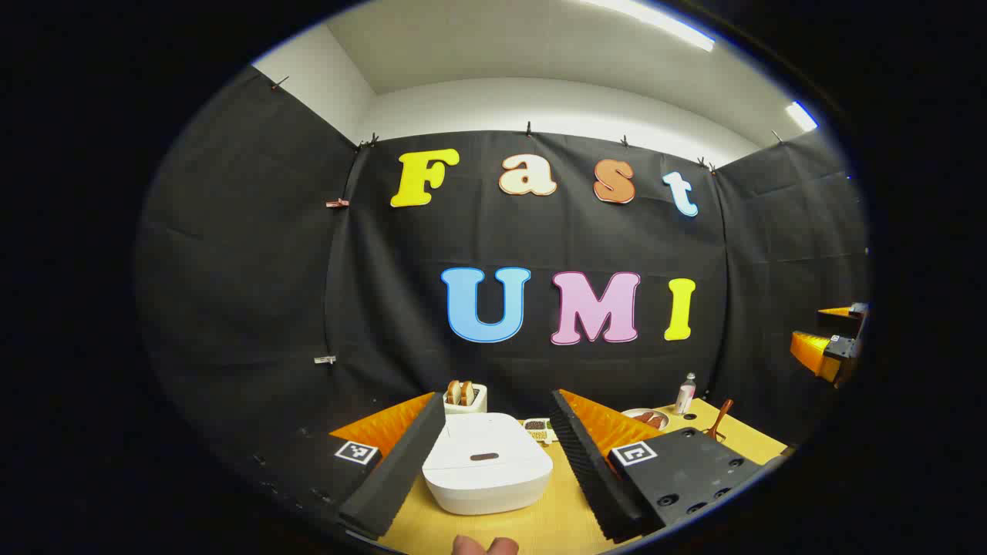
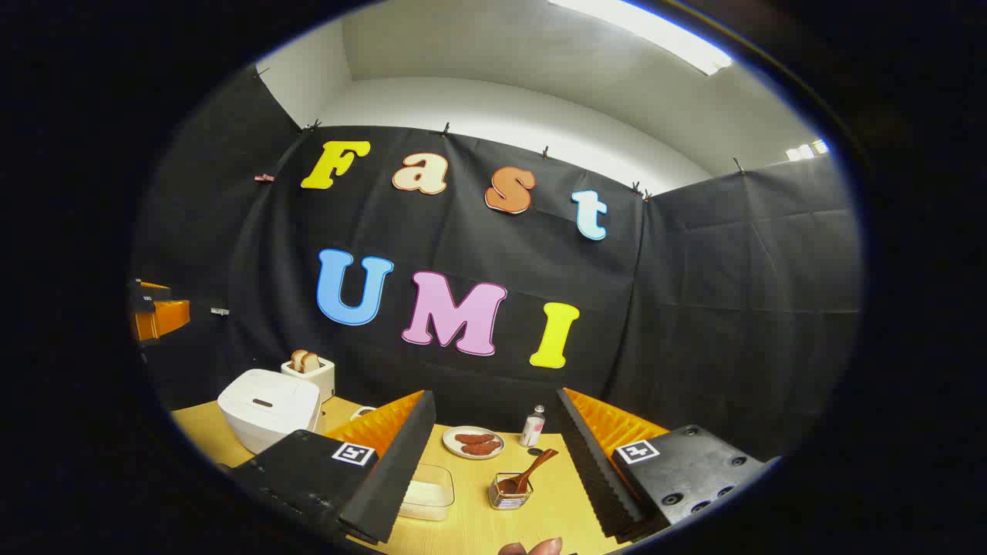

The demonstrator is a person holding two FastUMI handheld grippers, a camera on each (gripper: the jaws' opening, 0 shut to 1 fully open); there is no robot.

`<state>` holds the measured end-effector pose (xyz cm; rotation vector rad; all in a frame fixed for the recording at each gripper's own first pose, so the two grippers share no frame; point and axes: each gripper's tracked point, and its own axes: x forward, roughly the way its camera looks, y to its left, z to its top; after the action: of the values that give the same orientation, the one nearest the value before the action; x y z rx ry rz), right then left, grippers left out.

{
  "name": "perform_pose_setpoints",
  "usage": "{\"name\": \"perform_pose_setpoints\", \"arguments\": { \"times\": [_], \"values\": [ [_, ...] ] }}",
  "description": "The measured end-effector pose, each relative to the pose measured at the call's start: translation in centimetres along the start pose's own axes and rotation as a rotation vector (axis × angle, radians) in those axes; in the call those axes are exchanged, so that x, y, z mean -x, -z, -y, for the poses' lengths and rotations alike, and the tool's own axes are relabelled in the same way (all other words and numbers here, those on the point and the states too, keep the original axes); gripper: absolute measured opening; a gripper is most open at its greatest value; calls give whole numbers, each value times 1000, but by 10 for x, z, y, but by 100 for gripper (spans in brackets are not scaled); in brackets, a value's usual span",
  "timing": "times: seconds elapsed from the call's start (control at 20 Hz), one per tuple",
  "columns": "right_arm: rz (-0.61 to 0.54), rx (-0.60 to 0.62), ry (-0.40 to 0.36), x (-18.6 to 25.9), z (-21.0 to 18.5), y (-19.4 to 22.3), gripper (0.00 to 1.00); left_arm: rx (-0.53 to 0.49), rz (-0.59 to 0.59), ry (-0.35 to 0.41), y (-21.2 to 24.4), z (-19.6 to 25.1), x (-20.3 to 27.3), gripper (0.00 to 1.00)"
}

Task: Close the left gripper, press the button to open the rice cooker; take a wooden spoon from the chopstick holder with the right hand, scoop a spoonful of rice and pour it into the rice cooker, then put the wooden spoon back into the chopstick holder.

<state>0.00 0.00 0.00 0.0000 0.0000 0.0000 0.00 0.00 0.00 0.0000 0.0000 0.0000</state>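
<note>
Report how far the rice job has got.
Nothing looks done: the rice cooker lid is down, and the left gripper is open in front of it. The wooden spoon sits in the chopstick holder; the right gripper is open, empty. Every step remains.

Left gripper view faces rice cooker close; right gripper view further right, seemingly farther; both share cooker, table

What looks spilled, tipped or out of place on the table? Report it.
Nothing stands out. The rice cooker sits upright with its lid shut, the spoon leans in its holder, the plate and bottle stand upright, and the clear tub sits flat. No spills show on the table.
</note>
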Motion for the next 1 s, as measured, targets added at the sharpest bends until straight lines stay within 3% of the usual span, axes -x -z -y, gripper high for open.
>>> {"name": "perform_pose_setpoints", "arguments": {
  "times": [1.0],
  "values": [
    [16,22,12,-9,0,-4,97,-3,8,5,6,1,-10,94]
  ]
}}
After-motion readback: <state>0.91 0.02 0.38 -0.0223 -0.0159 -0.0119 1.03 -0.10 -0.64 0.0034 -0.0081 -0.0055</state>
